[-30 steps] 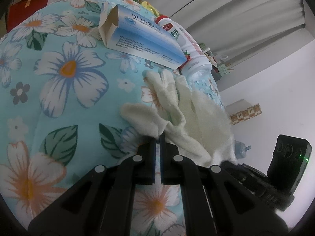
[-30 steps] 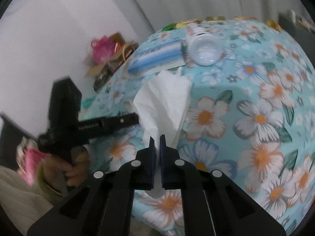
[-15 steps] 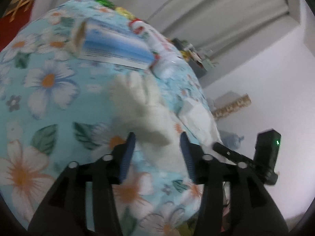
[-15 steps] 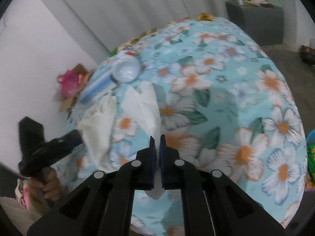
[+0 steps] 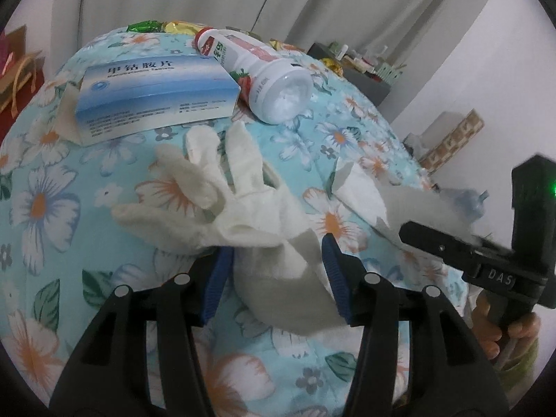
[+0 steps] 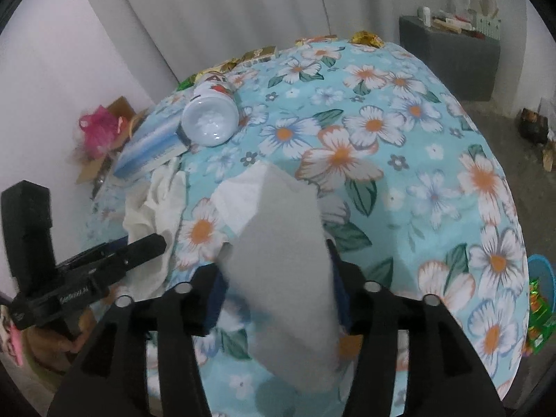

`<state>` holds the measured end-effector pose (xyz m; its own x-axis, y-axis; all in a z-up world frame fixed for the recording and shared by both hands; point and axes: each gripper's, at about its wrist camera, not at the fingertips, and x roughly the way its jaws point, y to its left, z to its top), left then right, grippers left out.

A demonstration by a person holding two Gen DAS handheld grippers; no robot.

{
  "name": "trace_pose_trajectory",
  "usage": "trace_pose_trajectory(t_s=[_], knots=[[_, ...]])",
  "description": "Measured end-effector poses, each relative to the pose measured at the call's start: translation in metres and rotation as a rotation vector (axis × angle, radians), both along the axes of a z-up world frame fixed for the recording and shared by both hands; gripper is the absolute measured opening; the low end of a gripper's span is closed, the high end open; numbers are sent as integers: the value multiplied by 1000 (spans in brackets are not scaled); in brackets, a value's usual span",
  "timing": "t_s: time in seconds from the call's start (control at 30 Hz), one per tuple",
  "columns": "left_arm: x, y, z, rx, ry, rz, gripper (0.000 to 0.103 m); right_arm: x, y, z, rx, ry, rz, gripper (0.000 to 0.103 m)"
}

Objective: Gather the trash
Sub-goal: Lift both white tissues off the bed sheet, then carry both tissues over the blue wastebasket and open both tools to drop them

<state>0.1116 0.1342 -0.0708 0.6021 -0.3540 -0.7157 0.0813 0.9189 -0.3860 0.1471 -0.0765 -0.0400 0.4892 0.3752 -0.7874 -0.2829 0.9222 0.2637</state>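
a: where do we stand with collecting the trash?

b: early, as far as we can judge. both claws are spread wide and grip nothing. our left gripper (image 5: 274,274) has its blue-padded jaws apart on either side of a crumpled cream cloth glove (image 5: 222,205), which lies on the floral turquoise tablecloth (image 5: 41,208) at the near edge, its cuff drooping between the jaws.

a: and the right one?

b: our right gripper (image 6: 276,278) is also open, with a sheet of white tissue paper (image 6: 278,243) standing loosely between its jaws. we cannot tell whether the sheet touches either pad; it looks unheld.

a: what else is left on the table?

b: a blue and white cardboard medicine box (image 5: 153,97) lies beyond the glove, and touching its far corner is a white plastic drink bottle with a red cap and strawberry label (image 5: 257,76), lying on its side, its base toward us. shiny green and gold foil wrappers (image 5: 163,27) sit along the far edge.

a: is anything binned yet?

b: at the right edge of the right wrist view, below the table, a blue plastic bin (image 6: 540,271) shows some green packaging inside. so a little may be done; glove, tissue, box, bottle and wrappers all remain.
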Motion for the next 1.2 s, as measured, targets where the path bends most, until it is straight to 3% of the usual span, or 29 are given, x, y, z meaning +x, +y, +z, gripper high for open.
trace_pose_trajectory(t_s=[0.1, 0.23, 0.33, 0.5, 0.87, 1.2], knots=[[1, -5, 0, 45, -9, -8, 44, 5, 7, -7, -20, 8, 2, 56], [3, 1, -2, 45, -10, 11, 27, 6, 20, -12, -98, -8, 6, 56], [2, 5, -2, 30, -11, 15, 17, 6, 24, -13, -134, -16, 4, 39], [-3, 6, -1, 4, -24, 30, 11, 4, 15, -8, -114, -26, -13, 9], [-34, 5, 26, -51, -104, 16, 9, -14, -11, 28, 12, -112, -84, 6], [-56, -17, 79, -37, -246, -49, 9, -46, -56, 71, 115, -217, -159, 6]])
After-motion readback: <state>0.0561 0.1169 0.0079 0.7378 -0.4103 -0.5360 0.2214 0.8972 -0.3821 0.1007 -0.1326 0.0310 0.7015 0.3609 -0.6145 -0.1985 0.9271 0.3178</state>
